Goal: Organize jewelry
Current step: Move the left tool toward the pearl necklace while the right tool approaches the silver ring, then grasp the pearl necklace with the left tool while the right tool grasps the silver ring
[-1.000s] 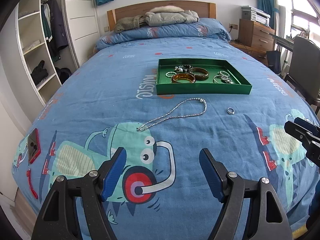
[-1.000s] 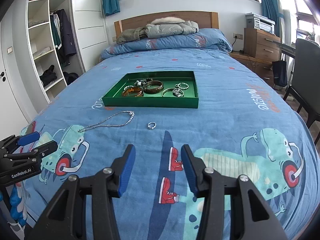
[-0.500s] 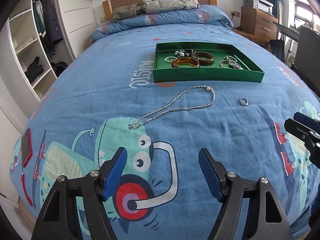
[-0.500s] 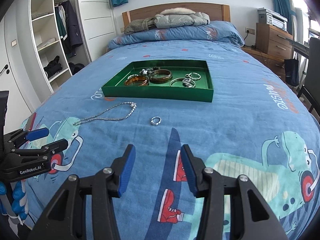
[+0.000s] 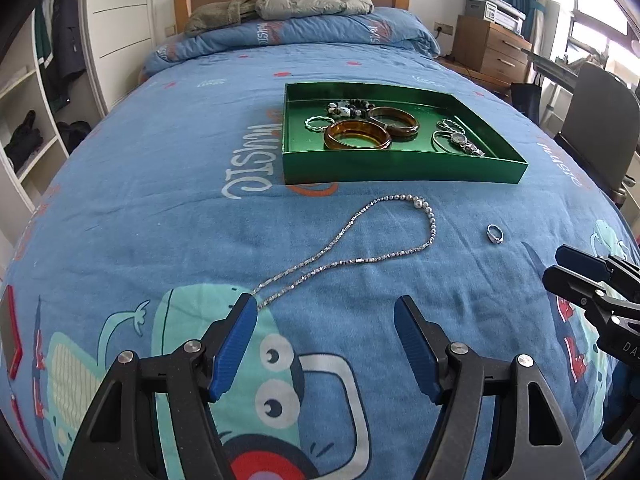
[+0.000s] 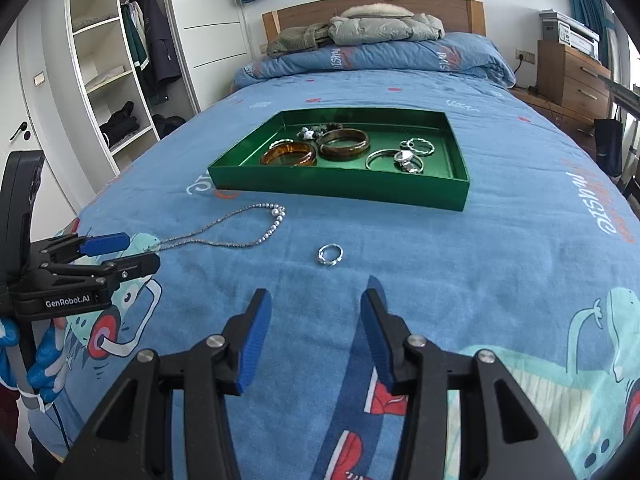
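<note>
A silver necklace (image 5: 360,236) lies on the blue bedspread in front of a green tray (image 5: 400,168). My left gripper (image 5: 324,312) is open and empty, its left fingertip close to the necklace's near end. A small silver ring (image 6: 330,255) lies just ahead of my right gripper (image 6: 314,300), which is open and empty. The tray (image 6: 340,190) holds amber bangles (image 6: 288,154), silver bracelets and a watch. The necklace (image 6: 236,230) and my left gripper (image 6: 120,252) also show in the right wrist view. The ring (image 5: 495,234) and my right gripper (image 5: 576,268) show in the left wrist view.
Folded jackets (image 5: 280,6) and a pillow lie at the headboard. An open wardrobe (image 6: 120,80) stands left of the bed. A wooden dresser (image 5: 492,48) and a dark chair (image 5: 600,120) stand on the right. A red-cased phone (image 5: 8,332) lies at the bed's left edge.
Both grippers have moved forward over the bed, the left toward the necklace and the right toward the ring. Both stay open.
</note>
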The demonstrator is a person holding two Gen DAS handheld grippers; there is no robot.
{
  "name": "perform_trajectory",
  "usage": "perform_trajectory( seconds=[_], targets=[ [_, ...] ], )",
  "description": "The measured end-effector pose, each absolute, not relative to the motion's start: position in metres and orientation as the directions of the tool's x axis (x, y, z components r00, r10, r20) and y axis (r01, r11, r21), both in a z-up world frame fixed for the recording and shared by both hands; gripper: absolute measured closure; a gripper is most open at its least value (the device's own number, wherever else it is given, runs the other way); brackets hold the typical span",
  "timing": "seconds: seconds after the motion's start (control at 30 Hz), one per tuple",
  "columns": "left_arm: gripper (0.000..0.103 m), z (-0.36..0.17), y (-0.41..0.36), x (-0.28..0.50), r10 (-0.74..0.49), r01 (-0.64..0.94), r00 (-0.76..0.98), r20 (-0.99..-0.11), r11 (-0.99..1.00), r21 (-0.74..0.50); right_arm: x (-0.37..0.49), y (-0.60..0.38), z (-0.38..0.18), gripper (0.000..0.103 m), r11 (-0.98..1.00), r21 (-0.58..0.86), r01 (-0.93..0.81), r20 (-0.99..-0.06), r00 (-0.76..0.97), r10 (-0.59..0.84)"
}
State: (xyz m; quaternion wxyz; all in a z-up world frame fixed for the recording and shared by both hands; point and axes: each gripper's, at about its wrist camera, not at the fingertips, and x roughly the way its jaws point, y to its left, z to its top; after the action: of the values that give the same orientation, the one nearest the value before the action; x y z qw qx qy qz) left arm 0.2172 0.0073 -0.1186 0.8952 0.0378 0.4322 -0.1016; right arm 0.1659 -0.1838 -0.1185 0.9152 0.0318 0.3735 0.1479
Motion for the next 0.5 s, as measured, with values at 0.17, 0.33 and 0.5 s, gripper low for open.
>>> perform_trajectory(
  seconds=[0.17,0.33,0.5],
  targets=[
    [0.033,-0.127,0.0,0.239,-0.186,0.282,0.581,-0.792,0.959,-0.018,0.185,-0.183,-0.127,0.061,0.952,0.18,-0.248,-0.69,0.658,0.302],
    [0.033,-0.137,-0.008,0.256,-0.168,0.317,0.571,-0.803,0.948,0.027,0.202,-0.181,-0.134,0.063,0.95,0.18,-0.257,-0.704,0.641,0.306],
    [0.034,-0.147,-0.008,0.27,-0.16,0.32,0.561,-0.812,0.947,0.034,0.219,-0.176,-0.139,0.063,0.946,0.183,-0.267,-0.711,0.629,0.315]
  ],
)
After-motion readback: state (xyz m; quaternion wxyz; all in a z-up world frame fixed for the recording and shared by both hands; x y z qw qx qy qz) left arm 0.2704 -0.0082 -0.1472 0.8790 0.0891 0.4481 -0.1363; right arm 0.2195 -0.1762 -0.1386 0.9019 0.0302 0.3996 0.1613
